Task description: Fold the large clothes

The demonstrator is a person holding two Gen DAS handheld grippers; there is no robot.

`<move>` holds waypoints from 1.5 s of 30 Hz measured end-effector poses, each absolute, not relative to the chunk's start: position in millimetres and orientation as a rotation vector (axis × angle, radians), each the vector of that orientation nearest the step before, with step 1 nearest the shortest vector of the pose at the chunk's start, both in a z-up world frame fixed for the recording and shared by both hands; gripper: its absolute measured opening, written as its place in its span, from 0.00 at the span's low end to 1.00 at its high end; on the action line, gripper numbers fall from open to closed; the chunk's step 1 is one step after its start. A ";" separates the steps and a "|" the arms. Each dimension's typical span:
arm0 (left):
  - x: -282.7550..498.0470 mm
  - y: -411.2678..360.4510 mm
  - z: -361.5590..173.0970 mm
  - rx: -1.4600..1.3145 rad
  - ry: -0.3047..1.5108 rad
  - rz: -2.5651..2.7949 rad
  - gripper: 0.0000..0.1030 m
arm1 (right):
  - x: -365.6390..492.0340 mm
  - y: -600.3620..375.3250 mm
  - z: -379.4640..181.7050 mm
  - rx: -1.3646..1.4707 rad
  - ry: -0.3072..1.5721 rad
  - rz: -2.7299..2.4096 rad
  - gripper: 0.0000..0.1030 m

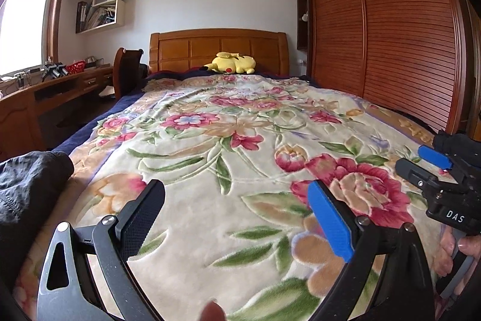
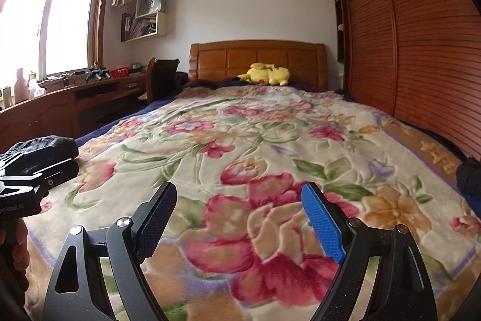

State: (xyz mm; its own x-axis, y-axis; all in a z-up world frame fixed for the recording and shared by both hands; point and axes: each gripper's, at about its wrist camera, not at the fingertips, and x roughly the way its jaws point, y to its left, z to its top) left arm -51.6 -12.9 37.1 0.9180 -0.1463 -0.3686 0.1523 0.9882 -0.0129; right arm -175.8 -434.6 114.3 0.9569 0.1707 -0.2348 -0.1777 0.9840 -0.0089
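A dark crumpled garment (image 1: 27, 188) lies on the near left edge of the bed; the right wrist view shows it (image 2: 45, 145) behind my left gripper. Another dark bundle of cloth (image 2: 469, 176) sits at the bed's right edge. My left gripper (image 1: 236, 188) hovers open over the floral blanket (image 1: 228, 146), with nothing between its black and blue pads. My right gripper (image 2: 240, 190) is also open and empty above the blanket (image 2: 270, 140). In the left wrist view the right gripper (image 1: 412, 158) appears at the right edge, held by a hand (image 1: 457, 254). The left gripper (image 2: 70, 167) shows side-on at the left edge.
A yellow plush toy (image 1: 231, 63) lies by the wooden headboard (image 1: 216, 48). A slatted wooden wardrobe (image 1: 390, 29) runs along the bed's right side. A desk (image 1: 60, 89) and chair (image 1: 126, 68) stand to the left under the window.
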 end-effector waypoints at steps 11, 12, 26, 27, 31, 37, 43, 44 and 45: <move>-61.0 -21.6 28.0 0.066 0.372 -0.118 0.94 | -180.1 -438.4 107.8 -0.026 0.219 0.166 0.84; -60.6 -21.6 27.2 0.067 0.375 -0.117 0.94 | -180.6 -438.5 107.6 -0.026 0.219 0.164 0.84; -60.0 -13.5 25.1 0.026 0.373 -0.098 0.94 | -174.3 -442.4 107.5 -0.028 0.221 0.181 0.84; -59.8 -13.1 24.6 0.025 0.374 -0.097 0.94 | -173.9 -442.6 107.8 -0.028 0.221 0.183 0.84; -59.5 -12.8 24.7 0.024 0.375 -0.099 0.94 | -174.4 -442.3 107.7 -0.031 0.214 0.185 0.84; -59.3 -12.7 24.6 0.025 0.374 -0.097 0.94 | -174.7 -442.2 106.7 -0.035 0.215 0.187 0.84; -59.6 -12.7 24.7 0.026 0.371 -0.096 0.94 | -174.8 -443.3 106.7 -0.036 0.212 0.188 0.84; -59.7 -12.8 24.8 0.027 0.371 -0.095 0.94 | -174.3 -443.5 107.1 -0.036 0.213 0.188 0.84; -59.6 -12.7 24.8 0.027 0.371 -0.095 0.94 | -174.6 -443.6 106.8 -0.037 0.213 0.189 0.84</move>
